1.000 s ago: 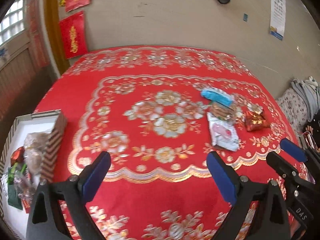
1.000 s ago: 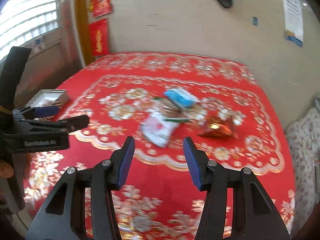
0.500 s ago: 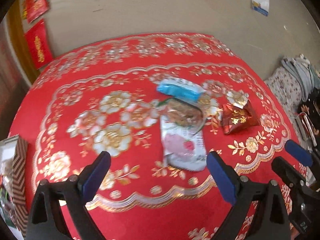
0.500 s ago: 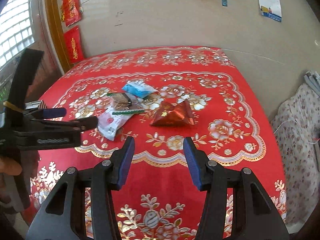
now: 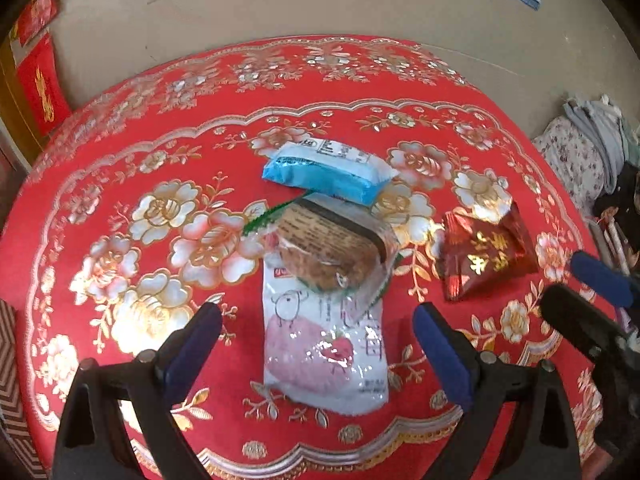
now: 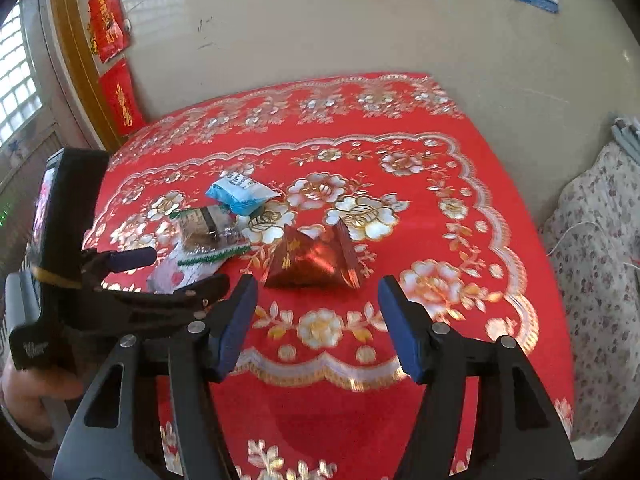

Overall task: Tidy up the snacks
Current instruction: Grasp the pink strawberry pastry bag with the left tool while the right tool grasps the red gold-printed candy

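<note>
Four snacks lie mid-table on the red flowered cloth [image 5: 120, 152]: a blue packet [image 5: 328, 172], a clear-wrapped brown cake [image 5: 328, 248] that overlaps a white and pink packet [image 5: 324, 352], and a red foil packet [image 5: 484, 256] to their right. My left gripper [image 5: 316, 346] hangs wide over the white and pink packet, which shows between its fingers untouched; its jaws are closing slightly. My right gripper [image 6: 320, 322] stands just short of the red foil packet [image 6: 316, 260], jaws opening, nothing between them. Each gripper shows in the other's view: right gripper [image 5: 588, 300], left gripper [image 6: 168, 274].
A striped box [image 5: 8, 380] is cut off at the left edge of the left wrist view. Floral bedding [image 6: 600, 240] lies on the floor right of the table. Red banners [image 6: 120, 100] hang on the wall. A hand [image 6: 36, 384] holds the left gripper.
Both grippers came forward and lower toward the snacks. The left view swung right, away from the striped box, onto the white and pink packet. The right jaws stand wider than before.
</note>
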Tool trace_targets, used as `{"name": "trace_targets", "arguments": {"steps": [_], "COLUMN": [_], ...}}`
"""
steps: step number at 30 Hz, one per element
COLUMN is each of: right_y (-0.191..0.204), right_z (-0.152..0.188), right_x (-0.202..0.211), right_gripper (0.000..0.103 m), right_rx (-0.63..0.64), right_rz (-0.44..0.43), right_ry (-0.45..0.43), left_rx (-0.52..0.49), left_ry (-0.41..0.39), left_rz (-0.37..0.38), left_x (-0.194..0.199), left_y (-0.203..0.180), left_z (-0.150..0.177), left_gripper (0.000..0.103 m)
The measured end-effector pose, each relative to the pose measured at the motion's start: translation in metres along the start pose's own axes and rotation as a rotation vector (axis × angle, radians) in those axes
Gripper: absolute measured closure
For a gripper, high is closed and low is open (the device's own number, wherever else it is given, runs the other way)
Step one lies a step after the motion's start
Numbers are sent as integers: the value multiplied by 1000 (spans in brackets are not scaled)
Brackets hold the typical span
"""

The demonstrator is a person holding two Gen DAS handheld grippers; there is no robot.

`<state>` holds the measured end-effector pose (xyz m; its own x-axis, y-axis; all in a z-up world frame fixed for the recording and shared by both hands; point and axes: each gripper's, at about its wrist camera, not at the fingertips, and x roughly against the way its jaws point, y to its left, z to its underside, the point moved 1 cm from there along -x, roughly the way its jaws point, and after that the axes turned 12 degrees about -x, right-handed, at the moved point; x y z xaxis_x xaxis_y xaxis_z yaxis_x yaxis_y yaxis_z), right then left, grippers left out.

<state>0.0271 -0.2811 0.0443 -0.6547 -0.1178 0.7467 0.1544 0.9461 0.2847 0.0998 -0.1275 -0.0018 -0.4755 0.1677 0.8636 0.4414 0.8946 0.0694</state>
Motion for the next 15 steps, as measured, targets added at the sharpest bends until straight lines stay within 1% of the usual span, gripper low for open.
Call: {"name": "trace_targets", "arguments": {"steps": [1,3,6,9,10,11,14,15], "right_y": [-1,0,6,14,14,14,17,18], "right_z": [-2,-7,-11,-12,-11,-10,-5,-2], "right_x": [-5,-17,-33,-43,-44,-46,-43,-39], "right_gripper": [40,40,40,41,47,50,54,61], "right_rx": [-8,-20,-8,31,30,28,63,72], "right_rz": [-9,-15,8,23,18,11,24,27], "right_ry": [14,39,60,58,58,67,56,51], "left_rx": [10,-7,-33,-48,-52,-59,-75,-79], "left_ry": [1,-12,-16,-28,-31,-37,-38,-39], "left_rz": [12,-6,-11,-20,-20,-16,2,6], "left_x": [-2,0,0,2,3,5,9,11], "left_y": [3,5,4,6,7,7,9,10], "left_z": [0,1,3,4,4,5,11,14], "left_gripper": [10,16,18,31,35,43,47,47]}}
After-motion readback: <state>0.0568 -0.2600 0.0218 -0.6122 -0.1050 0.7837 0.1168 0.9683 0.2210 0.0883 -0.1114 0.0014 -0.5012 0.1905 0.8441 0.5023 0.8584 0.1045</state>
